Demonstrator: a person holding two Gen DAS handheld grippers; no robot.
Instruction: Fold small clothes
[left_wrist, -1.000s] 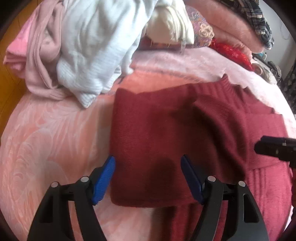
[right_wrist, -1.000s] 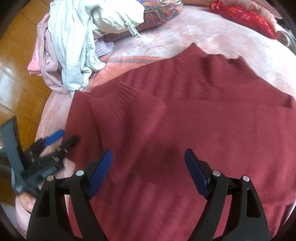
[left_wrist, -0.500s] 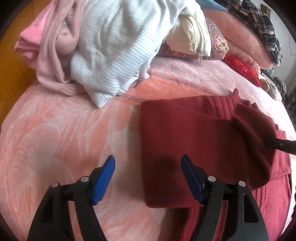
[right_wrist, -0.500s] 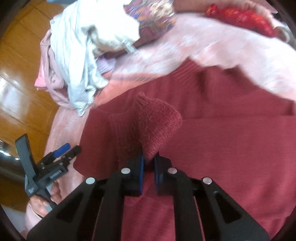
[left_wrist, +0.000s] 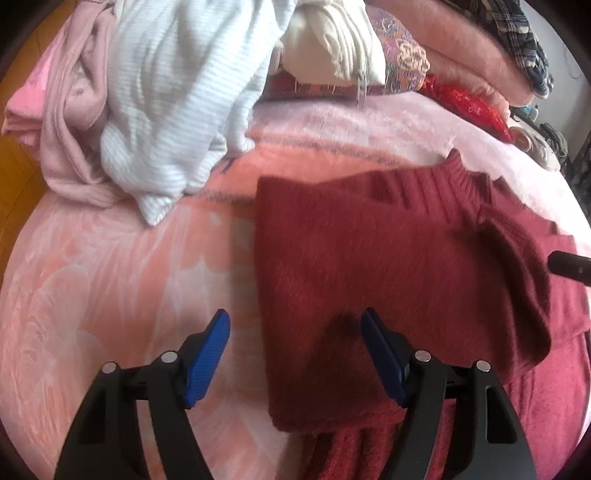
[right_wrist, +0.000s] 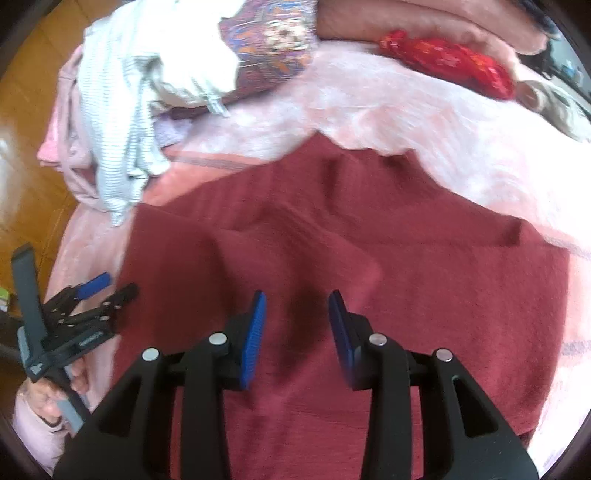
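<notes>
A dark red knit sweater (left_wrist: 388, 266) lies on the pink bed, its left sleeve folded in over the body. It fills the middle of the right wrist view (right_wrist: 369, 258). My left gripper (left_wrist: 291, 332) is open and empty, hovering over the sweater's left edge. My right gripper (right_wrist: 297, 317) is open and empty just above the folded sleeve. The left gripper also shows at the left of the right wrist view (right_wrist: 107, 291), beside the sweater. The right gripper's tip shows at the right edge of the left wrist view (left_wrist: 569, 264).
A pile of clothes sits at the back left: a white striped top (left_wrist: 177, 110), a pink garment (left_wrist: 62, 122) and a cream one (left_wrist: 332, 48). A red patterned bundle (right_wrist: 450, 62) and a plaid item (left_wrist: 517, 33) lie at the back right. Wooden floor (right_wrist: 26, 122) borders the bed's left edge.
My right gripper held the sleeve's cuff half a second ago; it has let go and opened, and the sleeve now lies flat on the sweater. My left gripper shifted slightly.
</notes>
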